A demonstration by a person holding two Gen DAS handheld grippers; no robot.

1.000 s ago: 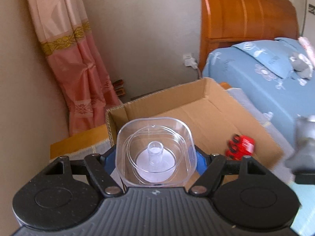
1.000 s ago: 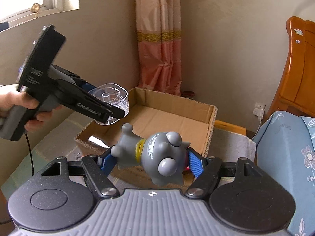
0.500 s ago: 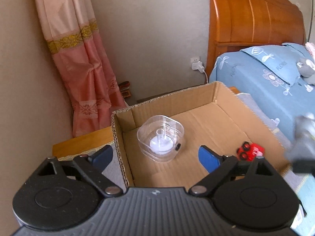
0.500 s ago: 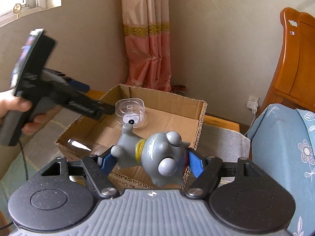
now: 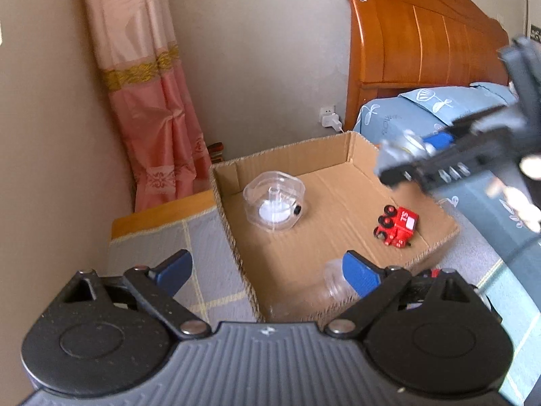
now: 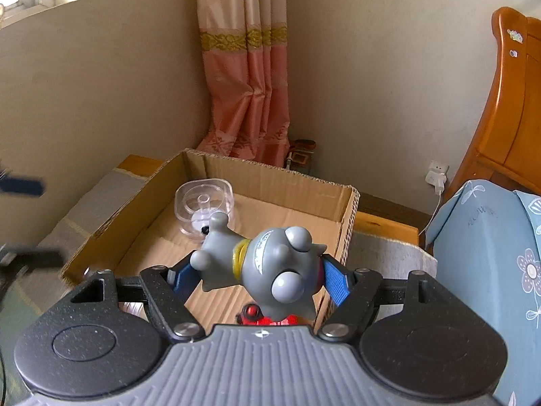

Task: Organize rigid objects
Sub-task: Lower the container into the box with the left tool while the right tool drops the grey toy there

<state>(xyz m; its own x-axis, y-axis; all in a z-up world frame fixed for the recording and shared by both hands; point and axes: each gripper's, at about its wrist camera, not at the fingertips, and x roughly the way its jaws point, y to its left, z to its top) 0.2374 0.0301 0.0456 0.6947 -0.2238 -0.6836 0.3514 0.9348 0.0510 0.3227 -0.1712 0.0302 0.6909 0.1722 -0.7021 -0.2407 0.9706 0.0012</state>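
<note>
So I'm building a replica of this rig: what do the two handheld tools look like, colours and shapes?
Both match: the left tool and right tool have blue ribbed pads on black linkage arms with silver pivot pins, two round black housings, and a ridged grey body bearing a small emblem.

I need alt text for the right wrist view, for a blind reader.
The right tongs grip a grey toy figure above an open cardboard box. Inside the box sits a clear plastic container, with a pink curtain behind.

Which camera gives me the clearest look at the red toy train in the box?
Left wrist: the red toy train lies unobstructed on the cardboard box floor. In the right wrist view, the gray figurine hides most of it; only a red sliver shows.
</note>
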